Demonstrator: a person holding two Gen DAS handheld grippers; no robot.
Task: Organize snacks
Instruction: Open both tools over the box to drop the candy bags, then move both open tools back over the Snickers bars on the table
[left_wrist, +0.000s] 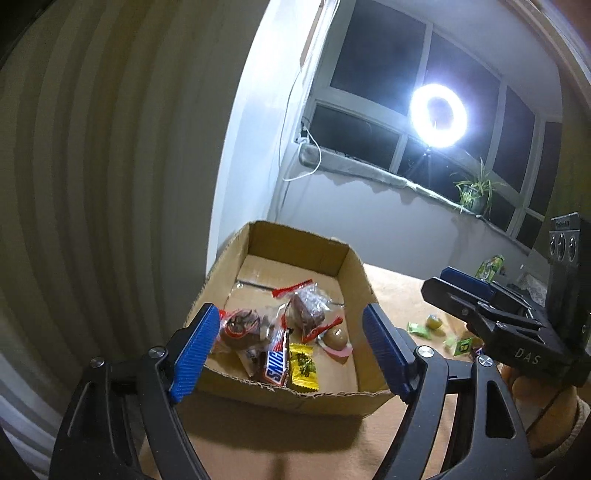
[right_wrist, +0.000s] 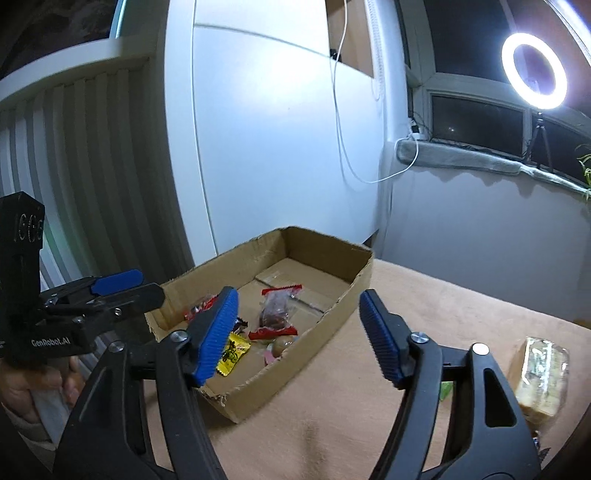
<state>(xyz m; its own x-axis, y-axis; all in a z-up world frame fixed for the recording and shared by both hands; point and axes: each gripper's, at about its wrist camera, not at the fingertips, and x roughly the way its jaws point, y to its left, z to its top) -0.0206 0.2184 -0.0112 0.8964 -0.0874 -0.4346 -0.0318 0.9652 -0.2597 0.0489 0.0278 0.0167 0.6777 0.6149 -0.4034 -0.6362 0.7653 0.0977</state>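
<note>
Left wrist view: both tongs spread, holding nothing, by the cardboard box (left_wrist: 354, 266).
Left gripper (left_wrist: 291, 350) hangs over boxed snacks (left_wrist: 280, 332); right gripper (left_wrist: 461, 291) beside. Likely next: fetch loose green candies (left_wrist: 419, 328) right of it.

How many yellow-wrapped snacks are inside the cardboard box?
1: the yellow packet lies near the cardboard box's front wall, beside the Snickers bar. Others may hide under wrappers.
</note>
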